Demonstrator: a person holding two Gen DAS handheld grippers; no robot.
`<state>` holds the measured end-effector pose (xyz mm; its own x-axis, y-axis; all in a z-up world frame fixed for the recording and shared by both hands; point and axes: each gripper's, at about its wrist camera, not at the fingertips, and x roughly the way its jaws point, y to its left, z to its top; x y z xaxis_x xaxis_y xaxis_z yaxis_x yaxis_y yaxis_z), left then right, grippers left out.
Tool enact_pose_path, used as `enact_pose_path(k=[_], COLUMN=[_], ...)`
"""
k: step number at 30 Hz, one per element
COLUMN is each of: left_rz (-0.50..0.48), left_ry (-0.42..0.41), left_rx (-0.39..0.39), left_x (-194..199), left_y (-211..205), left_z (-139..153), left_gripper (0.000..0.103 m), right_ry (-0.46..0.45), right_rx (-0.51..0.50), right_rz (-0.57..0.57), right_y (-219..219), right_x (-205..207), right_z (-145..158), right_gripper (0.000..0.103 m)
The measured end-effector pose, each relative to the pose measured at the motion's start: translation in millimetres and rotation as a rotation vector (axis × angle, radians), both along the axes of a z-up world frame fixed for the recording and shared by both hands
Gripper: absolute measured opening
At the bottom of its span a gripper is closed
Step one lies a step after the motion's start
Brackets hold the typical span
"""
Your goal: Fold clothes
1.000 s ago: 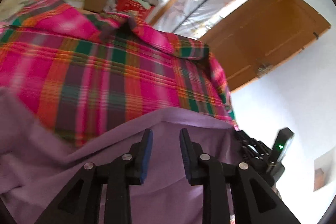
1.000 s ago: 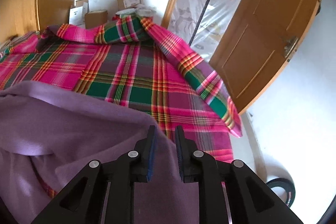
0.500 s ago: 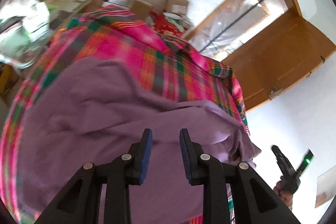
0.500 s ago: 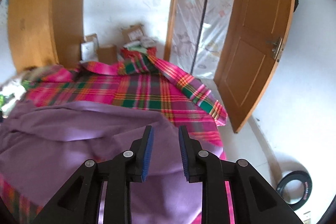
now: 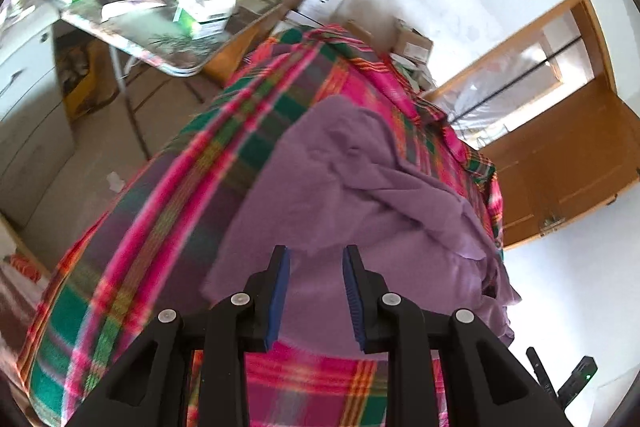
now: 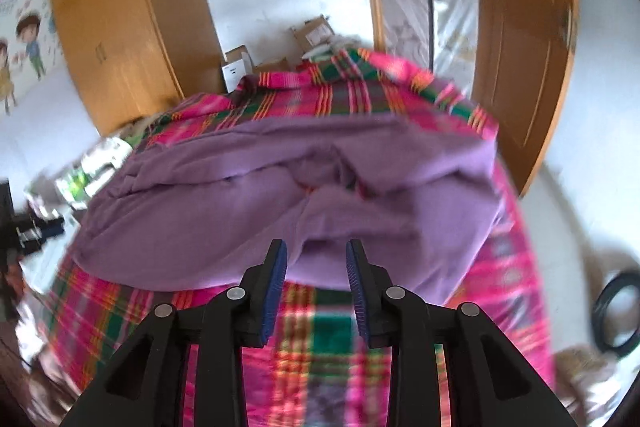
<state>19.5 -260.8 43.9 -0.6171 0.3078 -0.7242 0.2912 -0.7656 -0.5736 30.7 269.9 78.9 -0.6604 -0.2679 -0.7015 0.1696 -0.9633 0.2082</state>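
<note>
1 purple garment [image 5: 360,211] is the only clothing in play, lying on a bed covered by a pink-and-green plaid blanket [image 5: 168,235]. Judging from its lie, folding is barely begun: the cloth is bunched and loosely doubled over itself, with no clean edges, no squared shape, no stack.

Left hand-held gripper [image 5: 316,291]: jaws apart, nothing between them, hovering over the near edge of the garment, not touching it as far as I can tell. Right hand-held gripper [image 6: 316,287]: also spread and empty, above the garment's near hem where it meets the blanket.

Garment look in the right wrist view [image 6: 304,187]: soft, thin knit, matte, several long ridges running across, 1 floppy flap turned up near the middle, plaid showing through a small gap there. The right side hangs toward the bed's edge. The left wrist view shows a crumpled heap at the far right side and a ragged near corner. Sleeves or collar cannot be made out.

Left to do, I judge: spread it flat, smooth wrinkles, then make the actual folds. Both views are motion-blurred.
</note>
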Motion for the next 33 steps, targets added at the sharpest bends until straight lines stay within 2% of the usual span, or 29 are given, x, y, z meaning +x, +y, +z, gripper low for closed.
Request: enact_pose_path(k=[5,9,13,17,19,20,21,28,33], left_rz=[0.004,0.033,0.036,0.054,0.060,0.057,0.058,0.069,0.082], left_ry=[-0.021,-0.018,-0.023,-0.038,-0.046,-0.050,-0.058,-0.057,-0.047], left_rx=[0.027,0.111,0.146,0.172,0.188,0.199,0.205,0.248,0.281], left_x=[19.7,30.0,32.0,30.6,28.6,26.9,25.4,21.9,20.8], left_y=[-6.9,-14.2,-15.5,-17.0,-16.4,-16.3,-16.1,-20.7,-22.3], left_z=[-18.7,-31.6,-39.7,-48.4,-52.9,-55.9,-58.5,-64.7,-65.8], left_gripper=[0.030,0.031,0.032,0.032,0.032,0.032,0.033,0.033,0.039], right_ry=[-0.040,-0.073,-0.106,-0.135,-0.146,-0.151,-0.156,-0.185,-0.186], right_rx=[-0.082,-0.127,-0.152,-0.227,-0.256,-0.271,-0.283,-0.316,-0.343], right_rz=[-0.012,-0.001,0.011,0.000,0.004,0.005,0.007,-0.012,-0.047], right_y=[-5.3,-16.4,-28.1,-33.9,-38.6,-41.0,-43.4,-55.4,-55.7], right_x=[2.1,0.1,-6.4,-17.8,-22.4,-24.6,-26.6,-36.7,-42.2], right_z=[-24.7,-41.7,-55.1,-65.7,-69.6,-71.5,-73.3,-82.5,-85.2], right_gripper=[0.033,0.034,0.034,0.034,0.042,0.057,0.060,0.060,0.060])
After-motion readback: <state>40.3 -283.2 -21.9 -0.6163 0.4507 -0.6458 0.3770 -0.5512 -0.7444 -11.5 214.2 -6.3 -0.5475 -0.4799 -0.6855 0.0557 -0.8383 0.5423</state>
